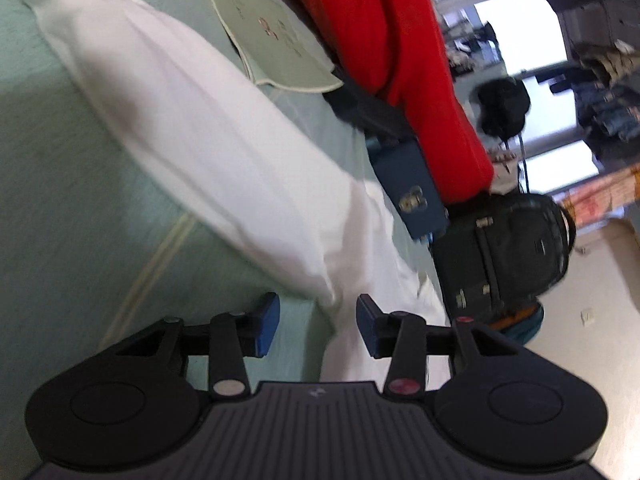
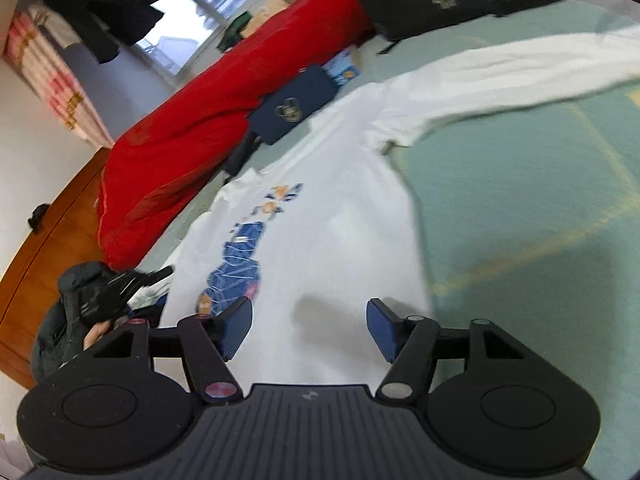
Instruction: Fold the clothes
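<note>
Lying flat on a green bed (image 2: 520, 208) is one white shirt (image 2: 340, 240) with long sleeves. It has a blue and orange picture (image 2: 240, 256) on its front. One sleeve (image 2: 500, 76) stretches out far across the bed in the right wrist view. In the left wrist view a long white part of the shirt (image 1: 208, 128) runs across the bed (image 1: 60, 200) toward the camera, and it looks blurry.

The right gripper (image 2: 309, 324) is just above the shirt's body. Its two blue fingers (image 2: 236, 326) are spread wide apart, with nothing between them but the white cloth below. I cannot tell if they touch the cloth.

The left gripper (image 1: 318, 326) is by the end of the white cloth. Its two blue fingers (image 1: 267, 324) stand open about halfway, and they hold nothing. A bit of white cloth shows in the gap, but the fingers do not pinch it.

Beside the shirt lies one big red blanket (image 2: 224, 120), bunched up along the far side of the bed. One dark blue box (image 2: 296, 104) with a gold mouse shape sits between the red blanket and the shirt. One black backpack (image 1: 504, 248) is at the edge of the bed. One pale green pillow (image 1: 264, 28) lies near the red blanket (image 1: 384, 40) in the left wrist view. A brown wooden headboard (image 2: 48, 240) stands at the end of the bed.
</note>
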The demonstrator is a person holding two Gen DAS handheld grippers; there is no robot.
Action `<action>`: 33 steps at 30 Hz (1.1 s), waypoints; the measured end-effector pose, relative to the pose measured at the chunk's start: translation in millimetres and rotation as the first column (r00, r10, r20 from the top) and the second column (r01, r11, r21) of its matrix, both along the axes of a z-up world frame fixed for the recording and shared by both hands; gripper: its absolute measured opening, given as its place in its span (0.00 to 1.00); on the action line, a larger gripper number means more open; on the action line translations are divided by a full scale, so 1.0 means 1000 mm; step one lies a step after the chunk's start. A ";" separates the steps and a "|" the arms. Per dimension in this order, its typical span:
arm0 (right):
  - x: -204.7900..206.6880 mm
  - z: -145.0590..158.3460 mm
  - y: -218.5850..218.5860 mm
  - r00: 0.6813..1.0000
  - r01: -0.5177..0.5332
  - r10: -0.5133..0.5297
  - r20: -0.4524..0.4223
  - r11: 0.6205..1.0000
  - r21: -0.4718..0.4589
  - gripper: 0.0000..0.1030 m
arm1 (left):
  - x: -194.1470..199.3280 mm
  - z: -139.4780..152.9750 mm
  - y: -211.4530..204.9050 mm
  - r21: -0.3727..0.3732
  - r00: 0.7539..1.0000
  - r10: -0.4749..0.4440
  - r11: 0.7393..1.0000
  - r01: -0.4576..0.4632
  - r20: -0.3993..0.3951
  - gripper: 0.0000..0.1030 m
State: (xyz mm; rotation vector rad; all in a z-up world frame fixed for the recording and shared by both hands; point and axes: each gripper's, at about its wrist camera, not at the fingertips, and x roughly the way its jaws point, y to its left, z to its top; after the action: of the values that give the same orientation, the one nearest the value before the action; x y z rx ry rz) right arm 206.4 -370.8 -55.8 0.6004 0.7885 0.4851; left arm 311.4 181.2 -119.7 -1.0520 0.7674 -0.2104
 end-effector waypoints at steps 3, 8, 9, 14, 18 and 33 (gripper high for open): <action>0.001 0.006 0.013 0.999 -0.017 0.017 0.028 1.000 -0.009 0.67 | 0.014 -0.002 -0.003 -0.007 0.999 0.035 0.999 -0.035 -0.004 0.42; -0.005 0.015 0.021 0.998 -0.023 0.025 0.061 0.999 -0.040 0.67 | 0.027 0.000 -0.013 0.067 0.998 0.068 0.995 -0.068 -0.007 0.40; -0.007 0.015 0.021 0.998 -0.021 0.024 0.063 0.999 -0.049 0.67 | 0.027 0.001 -0.015 0.091 0.997 0.074 0.993 -0.073 -0.010 0.39; -0.016 0.014 0.017 0.998 0.000 0.003 0.055 0.998 -0.055 0.67 | 0.026 0.008 -0.021 0.188 0.995 0.098 0.978 -0.094 -0.011 0.09; -0.022 0.015 0.012 0.999 0.010 -0.007 0.054 0.998 -0.059 0.68 | 0.025 0.030 -0.019 0.273 0.997 0.065 0.959 -0.074 0.043 0.06; -0.027 0.015 0.011 0.998 0.031 -0.027 0.052 0.997 -0.072 0.68 | 0.050 0.056 0.001 0.480 0.999 0.047 0.876 -0.047 0.013 0.06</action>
State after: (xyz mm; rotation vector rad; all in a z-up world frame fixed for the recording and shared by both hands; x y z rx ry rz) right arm 179.4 -359.7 -41.2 0.5289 0.7447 0.4416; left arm 361.3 181.7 -64.1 -0.5944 0.7420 0.0260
